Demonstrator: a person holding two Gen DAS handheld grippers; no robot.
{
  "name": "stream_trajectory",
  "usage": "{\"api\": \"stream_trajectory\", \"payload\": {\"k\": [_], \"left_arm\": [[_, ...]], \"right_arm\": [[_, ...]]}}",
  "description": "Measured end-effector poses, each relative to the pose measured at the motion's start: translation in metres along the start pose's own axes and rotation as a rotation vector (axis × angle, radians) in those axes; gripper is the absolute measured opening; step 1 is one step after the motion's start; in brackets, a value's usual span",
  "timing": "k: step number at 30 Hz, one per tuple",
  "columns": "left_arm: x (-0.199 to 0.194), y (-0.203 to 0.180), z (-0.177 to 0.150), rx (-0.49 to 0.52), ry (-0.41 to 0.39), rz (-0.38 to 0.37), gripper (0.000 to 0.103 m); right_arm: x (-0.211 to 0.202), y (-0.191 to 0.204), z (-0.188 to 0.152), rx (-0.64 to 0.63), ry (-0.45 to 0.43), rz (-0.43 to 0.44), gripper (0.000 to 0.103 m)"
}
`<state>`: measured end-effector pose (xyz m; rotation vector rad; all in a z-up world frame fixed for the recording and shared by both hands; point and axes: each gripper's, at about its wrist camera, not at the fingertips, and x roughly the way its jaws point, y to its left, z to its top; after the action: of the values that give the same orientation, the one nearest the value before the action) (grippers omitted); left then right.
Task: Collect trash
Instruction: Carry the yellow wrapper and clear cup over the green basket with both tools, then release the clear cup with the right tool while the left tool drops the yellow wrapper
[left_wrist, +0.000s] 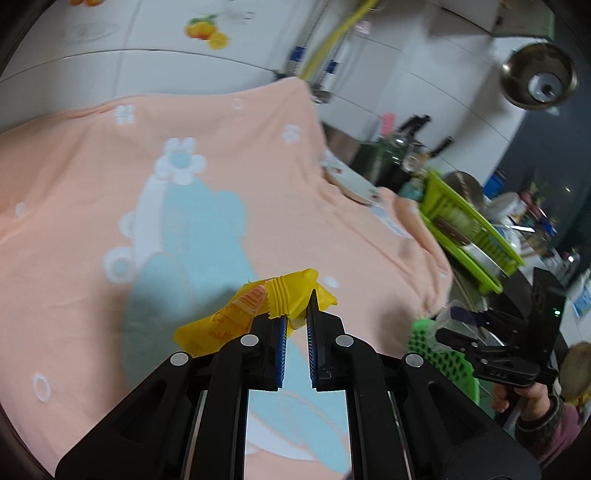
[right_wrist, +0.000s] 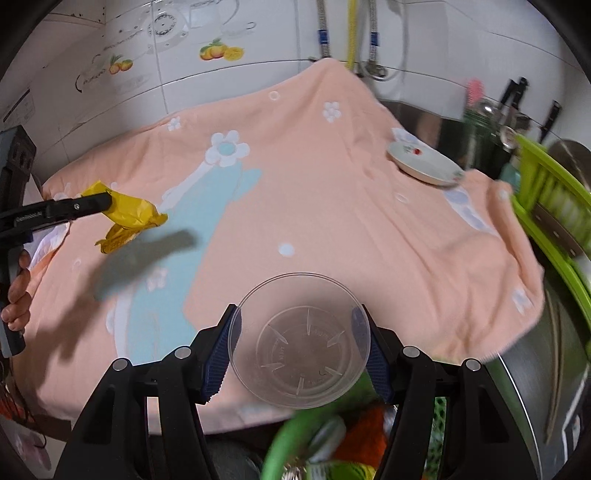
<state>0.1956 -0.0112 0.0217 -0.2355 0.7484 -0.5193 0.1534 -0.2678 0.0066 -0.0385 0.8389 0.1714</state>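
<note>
The yellow wrapper (left_wrist: 258, 314) is pinched in the left gripper (left_wrist: 295, 317) & is lifted off the peach cloth (left_wrist: 92, 288); in the right wrist view its dark shadow is seen on the cloth below it. The wrapper is caught near one crimped end, so most of it hangs out to the side. The left jaws look nearly closed, w/ only a thin gap.

The clear plastic cup (right_wrist: 299, 339) is gripped across its sides by the right gripper (right_wrist: 299, 343), open mouth facing the camera. It is held over the near edge of the cloth, just above the green basket (right_wrist: 295, 443). Other bits of trash seem to be in the basket already, but it is blurry.

Step in hand, as judged: both bits of trash are to be dropped in the basket.

How it is done well:
- The cup is moved right over the basket opening first, then let go. It is light & round, so it could bounce or roll out if dropped from high up.
- The wrapper is carried across w/ the grip kept tight. It is thin & slippery & could slide out.
- The two tools are kept apart so they are not bumped together.
- The white plate (right_wrist: 424, 166) at the far corner is not trash & is left alone.
</note>
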Motion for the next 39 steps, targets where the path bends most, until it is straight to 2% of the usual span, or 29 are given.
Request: {"api": "stream_trajectory", "payload": {"k": [10, 21, 29, 39], "left_arm": [[0.010, -0.063, -0.020, 0.076, 0.039, -0.124, 0.009], [0.032, -0.117, -0.041, 0.122, 0.097, -0.217, 0.009], [0.052, -0.159, -0.057, 0.170, 0.153, -0.270, 0.009], [0.081, -0.194, -0.069, 0.201, 0.216, -0.307, 0.009]], "right_arm": [[-0.039, -0.054, -0.061, 0.112, 0.027, -0.109, 0.061], [-0.055, -0.109, -0.122, 0.248, 0.078, -0.209, 0.061], [-0.061, -0.126, -0.145, 0.306, 0.089, -0.221, 0.066], [-0.075, -0.126, -0.156, 0.322, 0.074, -0.214, 0.075]]}}
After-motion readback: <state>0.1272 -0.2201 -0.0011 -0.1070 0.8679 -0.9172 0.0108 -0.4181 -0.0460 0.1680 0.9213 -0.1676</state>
